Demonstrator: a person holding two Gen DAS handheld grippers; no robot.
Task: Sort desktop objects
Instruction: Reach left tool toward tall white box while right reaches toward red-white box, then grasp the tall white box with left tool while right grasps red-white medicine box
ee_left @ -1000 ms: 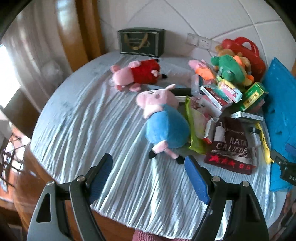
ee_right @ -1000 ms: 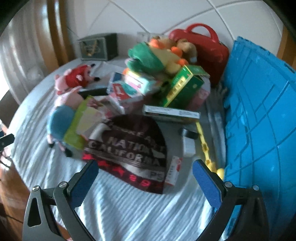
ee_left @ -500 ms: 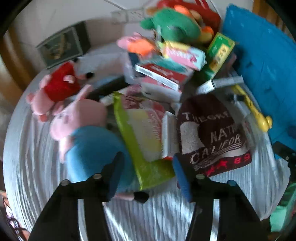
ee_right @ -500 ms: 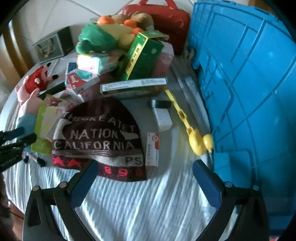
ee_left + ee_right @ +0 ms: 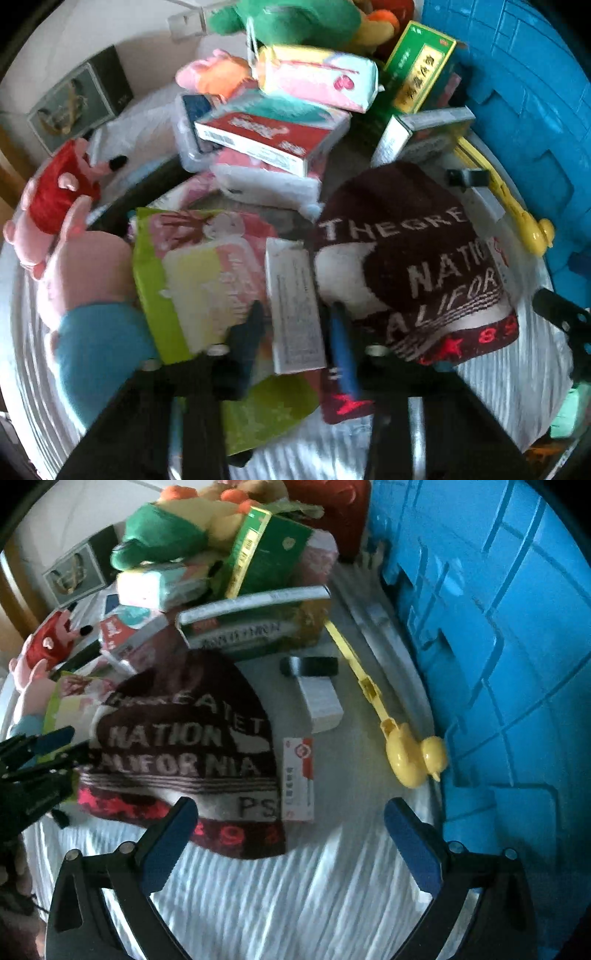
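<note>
Grey ribbed tablecloth (image 5: 295, 886) carried the heap, beside one blue crate (image 5: 498, 646).
We counted two pig plush toys (image 5: 85, 280), one dark beanie (image 5: 406, 266), one yellow duck tool (image 5: 410, 753). Our left gripper (image 5: 295, 332) was closing around one white box (image 5: 293, 306) wedged between green packet (image 5: 177, 280) and beanie; whether its pads pressed yet we could not tell. Our right gripper (image 5: 291, 823) hung wide, empty, above the beanie's edge.

left wrist: steep, close over clutter | right wrist: steep, beside | shared: knit hat (image 5: 413, 266)
</note>
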